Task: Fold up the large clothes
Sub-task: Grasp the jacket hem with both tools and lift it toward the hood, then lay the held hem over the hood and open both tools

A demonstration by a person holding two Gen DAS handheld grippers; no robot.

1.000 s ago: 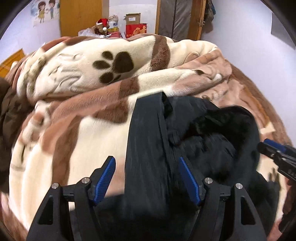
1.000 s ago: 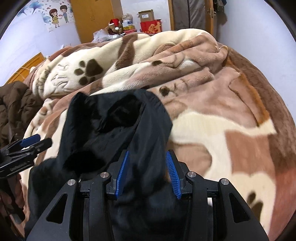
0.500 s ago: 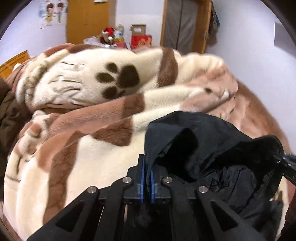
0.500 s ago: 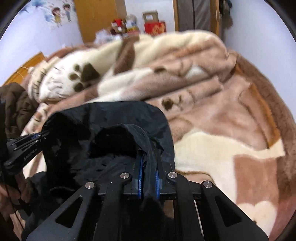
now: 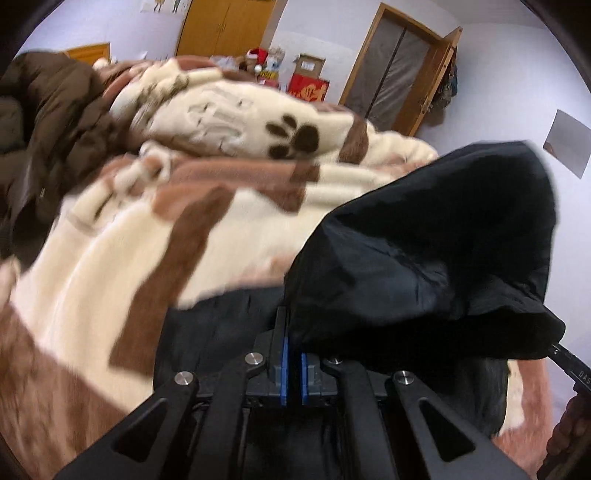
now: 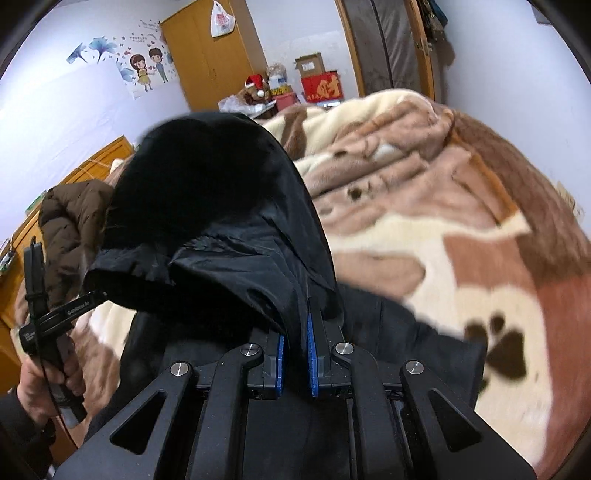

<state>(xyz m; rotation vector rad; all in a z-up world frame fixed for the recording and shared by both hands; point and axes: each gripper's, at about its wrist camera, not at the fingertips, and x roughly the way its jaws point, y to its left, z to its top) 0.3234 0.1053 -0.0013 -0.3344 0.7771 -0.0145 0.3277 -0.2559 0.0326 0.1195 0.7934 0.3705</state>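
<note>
A red box is sitting on the floor at the far wall, and a brown cardboard box is resting on top of it with its flaps partly up; what either is holding cannot be made out. A white plastic bag is hanging on the wooden wardrobe nearby.

The black jacket is hanging lifted above the bed, stretched between the two claws, with its lower part trailing down onto the cream and brown paw-print blanket. A brown puffer coat is lying bunched at the far left side of the bed.

The left claw is pinching an edge of the black jacket, its blue pads pressed almost together with a thin fold of cloth rising from between them. It is pointing forward and downward over the blanket, and the view from it is tilting (the doorway is leaning to one side).

The right claw is also pinching the jacket, its blue pads squeezing a thicker seam that is running up out of the gap. It too is angling downward toward the bed.

In the right wrist view a hand is gripping the handle of the left claw at the lower left, with a dark sleeve showing below it. In the left wrist view the tip of the right claw is poking in at the right edge, just under the jacket's hanging hem.
</note>
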